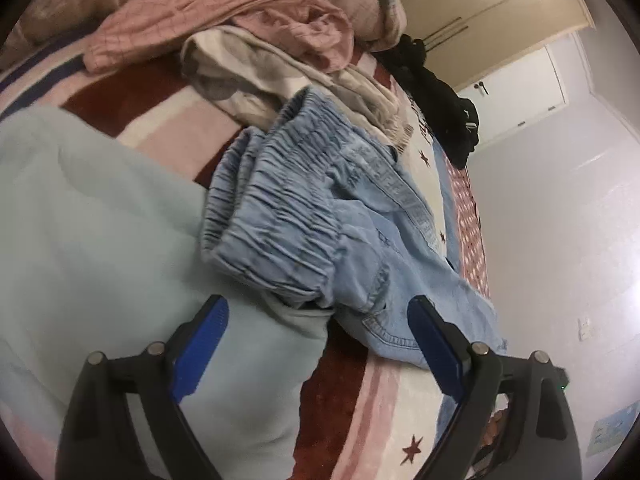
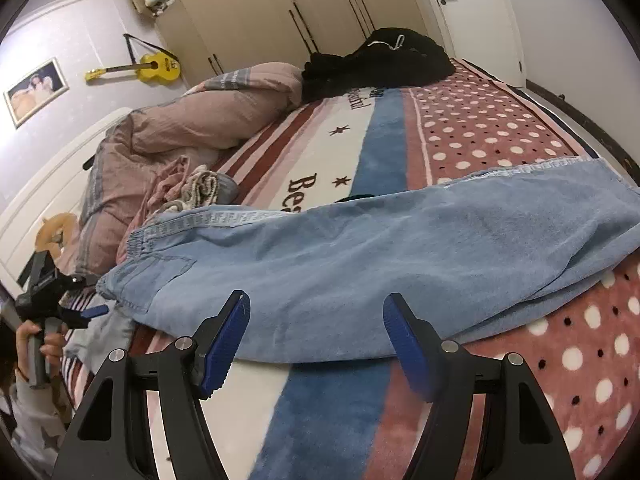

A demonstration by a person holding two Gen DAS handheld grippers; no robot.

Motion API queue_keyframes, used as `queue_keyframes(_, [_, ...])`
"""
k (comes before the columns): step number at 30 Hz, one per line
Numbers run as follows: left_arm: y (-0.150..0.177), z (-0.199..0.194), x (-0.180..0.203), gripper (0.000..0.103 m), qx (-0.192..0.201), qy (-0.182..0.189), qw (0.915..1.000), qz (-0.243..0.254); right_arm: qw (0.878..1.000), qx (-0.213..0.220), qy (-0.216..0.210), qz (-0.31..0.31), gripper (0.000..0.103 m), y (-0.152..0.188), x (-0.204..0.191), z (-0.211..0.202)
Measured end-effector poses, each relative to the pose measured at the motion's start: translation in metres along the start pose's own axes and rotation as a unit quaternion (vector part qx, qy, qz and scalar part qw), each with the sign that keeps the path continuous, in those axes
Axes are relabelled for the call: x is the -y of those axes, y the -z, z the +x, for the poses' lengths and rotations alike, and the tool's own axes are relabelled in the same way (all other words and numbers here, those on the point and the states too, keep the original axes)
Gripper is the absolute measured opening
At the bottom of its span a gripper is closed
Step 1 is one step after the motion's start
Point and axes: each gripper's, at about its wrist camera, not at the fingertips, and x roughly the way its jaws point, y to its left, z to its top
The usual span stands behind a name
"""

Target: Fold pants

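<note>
Light blue denim pants lie lengthwise across the patterned bed blanket, legs stacked one on the other. Their elastic waistband bunches up just ahead of my left gripper, which is open and empty, its blue pads either side of the waist end. My right gripper is open and empty at the near edge of the pant leg, about mid-length. The left gripper also shows in the right wrist view, held in a hand by the waist.
A pale mint garment lies left of the waistband. Pink and cream clothes pile behind. A black garment lies at the bed's far side, a pink duvet at the head. Wardrobes and a door stand beyond.
</note>
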Motion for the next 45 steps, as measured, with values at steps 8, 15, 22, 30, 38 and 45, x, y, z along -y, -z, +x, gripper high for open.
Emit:
queue_keyframes(8, [-0.029, 0.035, 0.0, 0.079, 0.03, -0.039, 0.9987, -0.014, 1.0, 0.007, -0.002, -0.003, 0.066, 0.001, -0.002, -0.012])
queue_keyframes(15, [-0.039, 0.038, 0.03, 0.042, 0.083, -0.089, 0.9921, 0.032, 1.0, 0.002, 0.008, 0.013, 0.066, 0.007, 0.012, -0.014])
queue_keyframes(22, [-0.021, 0.008, 0.093, 0.03, 0.148, -0.085, 0.9758, 0.137, 0.999, 0.007, 0.013, 0.029, 0.066, 0.008, 0.026, -0.018])
queue_keyframes(30, [0.009, 0.022, 0.218, 0.024, 0.154, -0.037, 0.9486, 0.274, 0.999, 0.022, 0.014, 0.047, 0.066, 0.01, 0.046, -0.036])
queue_keyframes(38, [0.07, 0.135, 0.319, 0.022, 0.07, -0.024, 0.9258, 0.371, 0.997, 0.036, 0.021, 0.059, 0.066, 0.015, 0.073, -0.062])
queue_keyframes(45, [0.132, 0.213, 0.333, 0.024, -0.002, -0.063, 0.8985, 0.434, 0.996, 0.031, 0.042, 0.071, 0.066, 0.026, 0.101, -0.077])
